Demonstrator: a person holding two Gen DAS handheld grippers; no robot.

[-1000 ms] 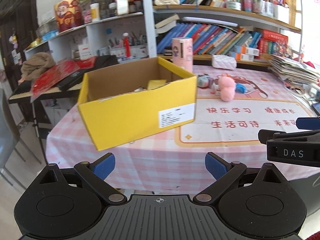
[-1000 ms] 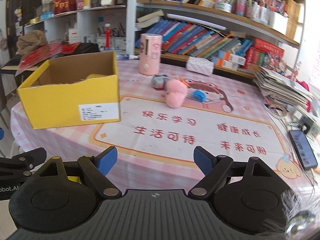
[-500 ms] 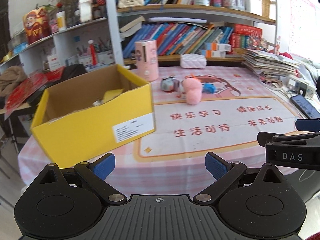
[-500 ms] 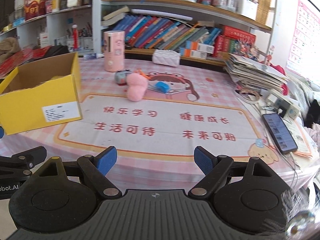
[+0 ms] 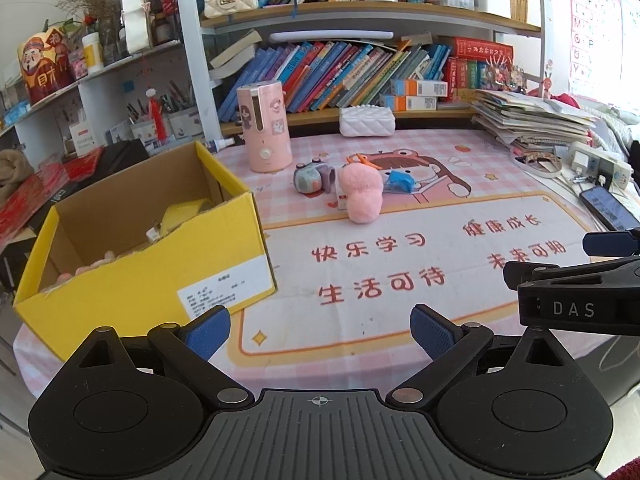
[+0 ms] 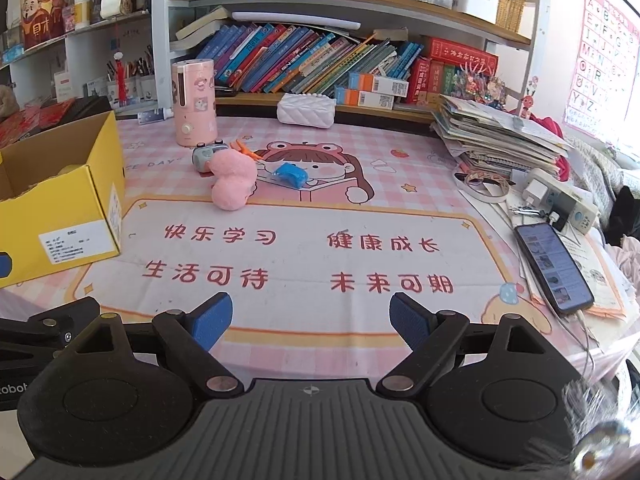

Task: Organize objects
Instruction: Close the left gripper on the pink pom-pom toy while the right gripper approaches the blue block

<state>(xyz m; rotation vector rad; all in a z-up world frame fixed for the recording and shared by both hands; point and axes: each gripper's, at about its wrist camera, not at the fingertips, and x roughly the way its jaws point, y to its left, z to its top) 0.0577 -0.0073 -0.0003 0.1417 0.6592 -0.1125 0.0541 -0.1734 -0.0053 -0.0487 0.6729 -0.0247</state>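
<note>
Pink plush toy is seen lying mid-table, beside a blue toy. Nearest, the left gripper and right gripper are held wide apart, empty. A yellow box is placed left.

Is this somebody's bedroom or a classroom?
Probably a child's study corner at home. Wooden shelves crammed with colourful books stand behind a table with a pink cartoon tablecloth, a fluffy pink plush toy lies on it, and an alphabet poster hangs on the wall.
</note>
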